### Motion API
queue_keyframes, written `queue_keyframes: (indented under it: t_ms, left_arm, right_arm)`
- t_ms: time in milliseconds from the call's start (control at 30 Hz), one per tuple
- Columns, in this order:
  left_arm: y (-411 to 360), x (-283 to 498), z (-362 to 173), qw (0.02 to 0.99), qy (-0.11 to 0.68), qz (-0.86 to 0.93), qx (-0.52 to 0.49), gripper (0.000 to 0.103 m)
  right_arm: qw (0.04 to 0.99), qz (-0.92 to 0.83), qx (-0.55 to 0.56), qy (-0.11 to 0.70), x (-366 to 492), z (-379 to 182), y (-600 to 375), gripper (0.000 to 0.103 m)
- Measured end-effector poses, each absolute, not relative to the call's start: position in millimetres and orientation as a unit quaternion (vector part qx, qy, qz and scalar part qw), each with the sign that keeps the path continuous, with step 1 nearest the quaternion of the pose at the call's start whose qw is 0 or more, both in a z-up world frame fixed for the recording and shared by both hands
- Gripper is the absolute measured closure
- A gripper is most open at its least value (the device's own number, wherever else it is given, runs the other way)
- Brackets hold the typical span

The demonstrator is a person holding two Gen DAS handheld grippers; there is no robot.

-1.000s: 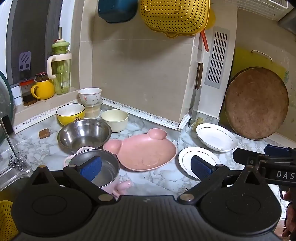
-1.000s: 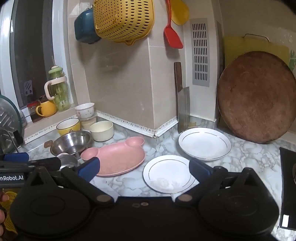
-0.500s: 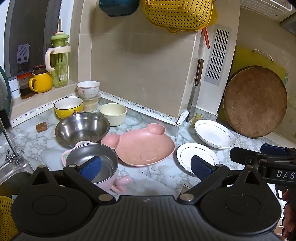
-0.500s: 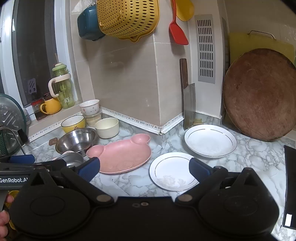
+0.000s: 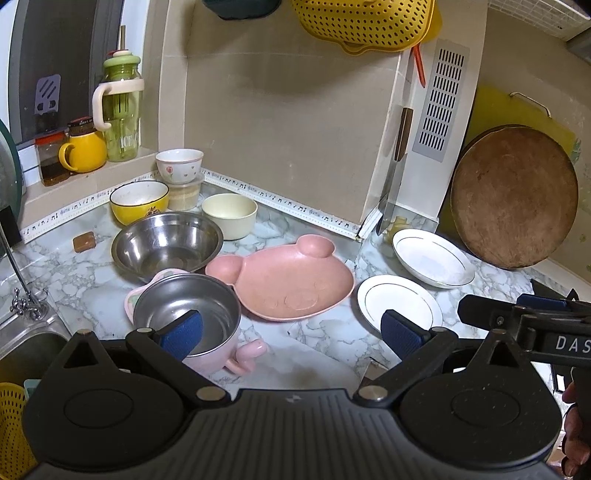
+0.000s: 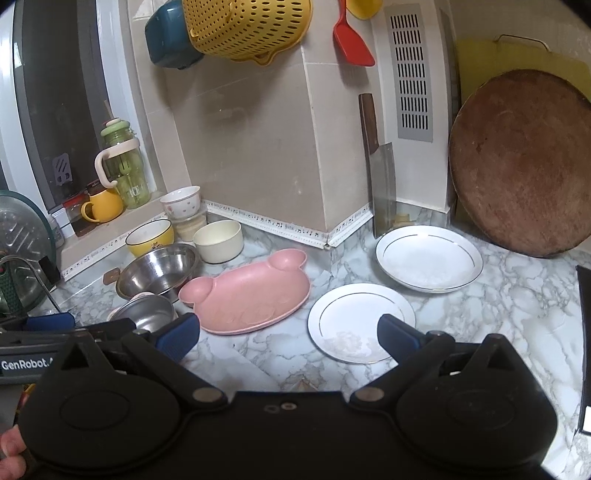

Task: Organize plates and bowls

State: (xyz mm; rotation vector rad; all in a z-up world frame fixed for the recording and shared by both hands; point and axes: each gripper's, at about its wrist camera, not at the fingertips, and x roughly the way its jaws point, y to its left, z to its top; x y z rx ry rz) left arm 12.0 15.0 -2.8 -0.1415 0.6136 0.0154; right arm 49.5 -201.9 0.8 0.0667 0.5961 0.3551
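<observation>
Left claw [image 5: 291, 330] spread wide, nothing between the pads, hovering over the front of the surface [image 5: 325, 339]. Right claw [image 6: 288, 336] likewise spread and empty, just above the near white plate [image 6: 356, 319]; its tip also shows at the right edge of the left view.

Pink plate [image 5: 286, 282] lies flat mid-surface, bear-shaped, long axis running left-right, ears pointing away toward the wall corner. Its left ear sits just beside the steel bowl [image 5: 166, 242]. Pink-handled pot [image 5: 192, 314] is in front of that bowl, handle pointing right-front; cannot tell if it touches the pink plate.

Near white plate is right of the pink plate, flat, slightly apart from it. Deep white plate [image 6: 428, 258] lies behind it, close to the cleaver [image 6: 380, 192] leaning upright on the wall.

Back left: cream bowl [image 5: 229, 216], yellow bowl [image 5: 138, 201], and a small flowered bowl [image 5: 179, 166] stacked on a tub.

Round board [image 6: 521, 162] leans on the right wall. Yellow colander [image 6: 236, 27] hangs above.
</observation>
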Motion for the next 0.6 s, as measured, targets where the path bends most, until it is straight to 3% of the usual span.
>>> queue_keyframes:
  t_ms: [600]
  left_arm:
    - [17.0,12.6,-3.2,0.946,0.314,0.016,-0.075,0.0]
  right_arm:
    - [0.935,0.192,0.027,0.297,53.6,2.5,-194.5,0.0]
